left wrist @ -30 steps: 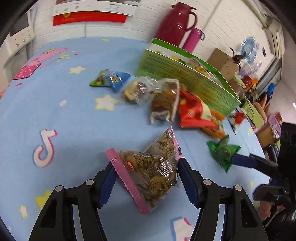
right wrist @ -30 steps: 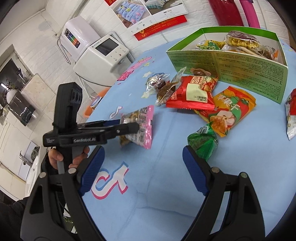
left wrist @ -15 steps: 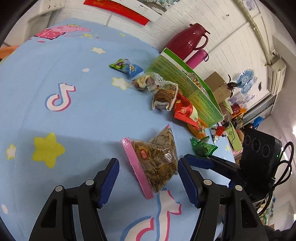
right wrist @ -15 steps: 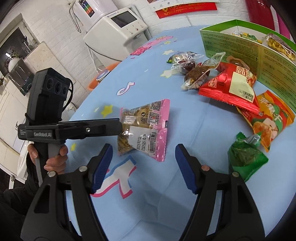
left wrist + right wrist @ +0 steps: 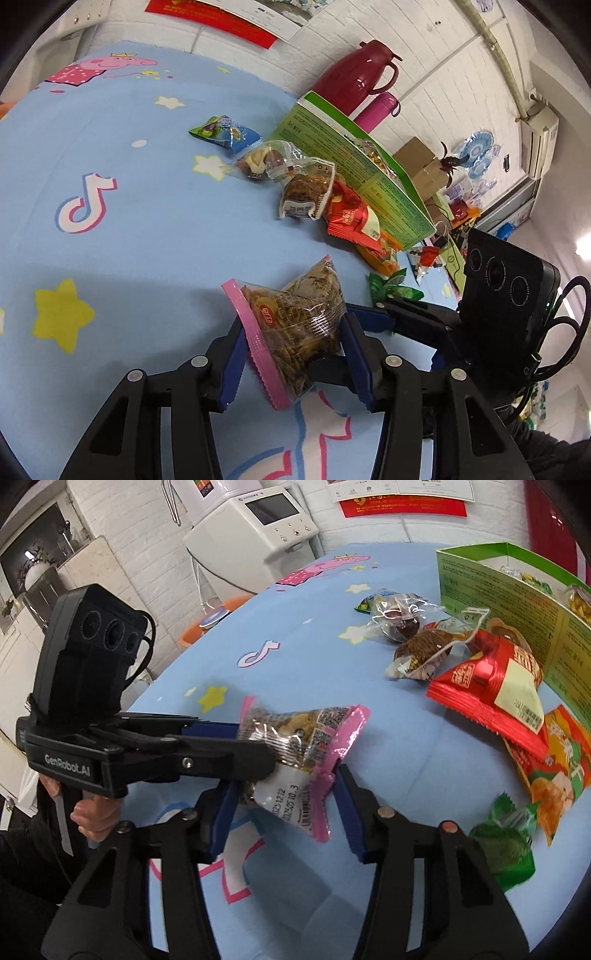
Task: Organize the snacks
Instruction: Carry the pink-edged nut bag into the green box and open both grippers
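Note:
A clear snack packet with pink sealed edges (image 5: 295, 321) hangs above the blue tablecloth (image 5: 147, 229). My left gripper (image 5: 293, 332) is shut on it, one blue pad on each side. In the right wrist view the same packet (image 5: 295, 738) sits between the pads of my right gripper (image 5: 286, 786), which touch both its sides; the left gripper (image 5: 258, 755) holds its left part. The green snack box (image 5: 498, 590) stands open at the far right with several packets inside.
Loose on the cloth lie a red packet (image 5: 491, 690), an orange one (image 5: 561, 775), a small green one (image 5: 502, 842), a brown one (image 5: 424, 646) and a blue-green one (image 5: 221, 133). A red thermos (image 5: 354, 77) and pink bottle (image 5: 376, 110) stand behind the box.
The right gripper has swung left from the green packet to the pink-edged packet and narrowed around it. The left gripper has closed in tighter on the packet, which now sits deeper between its pads.

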{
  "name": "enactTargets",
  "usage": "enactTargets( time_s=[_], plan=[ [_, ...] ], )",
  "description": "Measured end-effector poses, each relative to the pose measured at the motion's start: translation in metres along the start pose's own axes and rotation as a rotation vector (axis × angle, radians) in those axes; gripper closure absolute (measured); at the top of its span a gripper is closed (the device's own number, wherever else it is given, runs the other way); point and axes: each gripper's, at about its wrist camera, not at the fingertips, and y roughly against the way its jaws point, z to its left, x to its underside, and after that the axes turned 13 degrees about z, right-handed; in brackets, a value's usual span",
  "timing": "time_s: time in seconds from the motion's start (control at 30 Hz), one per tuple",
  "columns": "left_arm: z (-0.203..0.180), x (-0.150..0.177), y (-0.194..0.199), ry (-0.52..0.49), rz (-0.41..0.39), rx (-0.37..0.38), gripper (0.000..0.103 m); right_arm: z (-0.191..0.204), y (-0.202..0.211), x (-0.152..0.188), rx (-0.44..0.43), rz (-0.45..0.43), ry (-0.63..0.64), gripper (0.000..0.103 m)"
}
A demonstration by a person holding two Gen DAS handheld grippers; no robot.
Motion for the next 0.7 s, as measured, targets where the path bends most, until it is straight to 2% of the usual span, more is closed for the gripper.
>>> enactTargets(
  time_s=[0.17,0.3,0.5,0.7],
  plan=[
    [-0.028,0.004,0.007,-0.052,-0.018,0.002,0.054,0.005,0.028,0.014,0.015,-0.060,-0.012,0.053],
    [-0.063,-0.006,0.017,-0.125,-0.045,0.008,0.054,0.007,0.062,0.018,0.044,-0.137,-0.023,0.053],
    [-0.121,-0.037,0.023,-0.244,-0.080,0.014,0.054,-0.010,0.117,0.021,0.067,-0.264,-0.069,0.053],
    [-0.170,-0.083,0.008,-0.335,-0.074,0.037,0.054,-0.038,0.164,0.019,0.146,-0.355,-0.126,0.053]
  ],
)
